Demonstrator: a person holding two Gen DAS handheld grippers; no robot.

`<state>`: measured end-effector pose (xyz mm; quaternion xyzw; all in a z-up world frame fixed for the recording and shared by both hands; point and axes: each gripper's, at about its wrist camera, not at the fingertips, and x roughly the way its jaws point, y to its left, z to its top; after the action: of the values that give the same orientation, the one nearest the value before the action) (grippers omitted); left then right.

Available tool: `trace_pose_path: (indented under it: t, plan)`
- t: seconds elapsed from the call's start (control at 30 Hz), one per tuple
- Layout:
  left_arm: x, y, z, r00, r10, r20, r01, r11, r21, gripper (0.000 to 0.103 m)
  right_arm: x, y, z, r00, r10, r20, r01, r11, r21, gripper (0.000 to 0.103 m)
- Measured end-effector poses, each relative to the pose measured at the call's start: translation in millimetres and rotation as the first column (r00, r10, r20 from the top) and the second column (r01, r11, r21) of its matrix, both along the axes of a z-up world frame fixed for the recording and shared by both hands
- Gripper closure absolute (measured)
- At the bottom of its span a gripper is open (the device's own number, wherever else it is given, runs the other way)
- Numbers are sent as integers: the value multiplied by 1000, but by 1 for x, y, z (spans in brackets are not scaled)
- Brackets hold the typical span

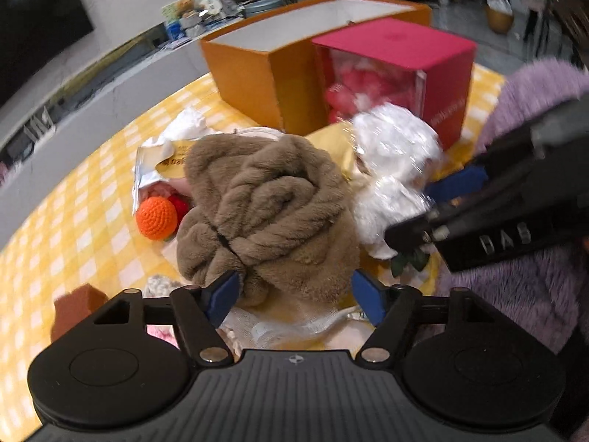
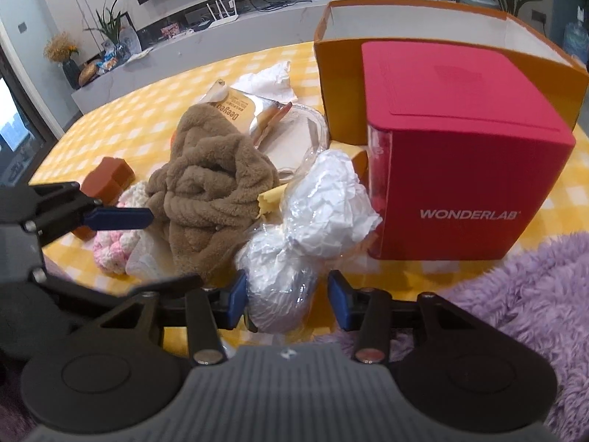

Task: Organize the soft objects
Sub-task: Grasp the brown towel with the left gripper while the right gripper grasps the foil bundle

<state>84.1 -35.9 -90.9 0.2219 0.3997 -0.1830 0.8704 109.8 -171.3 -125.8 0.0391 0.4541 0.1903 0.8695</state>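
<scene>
Left gripper (image 1: pixel 294 296) wide open around brown plush (image 1: pixel 265 213); right gripper (image 2: pixel 287 300) open, straddling white bundle (image 2: pixel 316 221). Orange box (image 2: pixel 434 70) looks empty (only right view shows WONDERLAB box (image 2: pixel 467 154) lettering).

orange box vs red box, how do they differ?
The orange box is open on top with a white interior; the red box is closed. The orange box is wider and stands behind; the red box is a smaller cube in front of it. The red box has a clear side and WONDERLAB lettering; the orange box looks plain. Both stand upright on the yellow checked tablecloth.
</scene>
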Motion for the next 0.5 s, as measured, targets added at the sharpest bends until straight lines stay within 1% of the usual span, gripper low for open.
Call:
trace_pose_path:
  t: [0.07,0.17,0.23,0.33,0.37,0.4,0.43,0.47,0.5]
  plan:
    - [-4,-9,-4,1000,-28,14,27,998,62,18,1,-1,-1,1000,-2,-8,2,1000,10,57]
    - [-4,-25,-16,998,-40,56,29,982,186,18,-1,1,-1,1000,2,-4,-2,1000,-4,56]
    - [-4,-33,-20,994,-72,83,52,972,231,18,-1,2,-2,1000,1,-5,-1,1000,-5,56]
    - [-1,-42,-28,991,-84,102,50,953,298,19,-2,1,-2,1000,2,-2,-2,1000,-6,56]
    - [0,-43,-30,991,-83,103,47,949,312,21,-2,1,-2,1000,2,-1,-2,1000,-6,55]
    - [0,-44,-32,991,-81,106,43,947,320,27,-3,1,-2,1000,2,0,-2,1000,-7,55]
    - [0,-44,-33,991,-76,113,36,946,323,36,-3,1,-1,1000,3,1,-3,1000,-9,55]
    - [0,-43,-32,991,-70,118,29,948,318,40,-4,2,-1,1000,4,3,-4,1000,-10,55]
    - [2,-41,-30,991,-65,118,25,950,312,46,-4,2,-1,1000,5,5,-5,1000,-10,55]
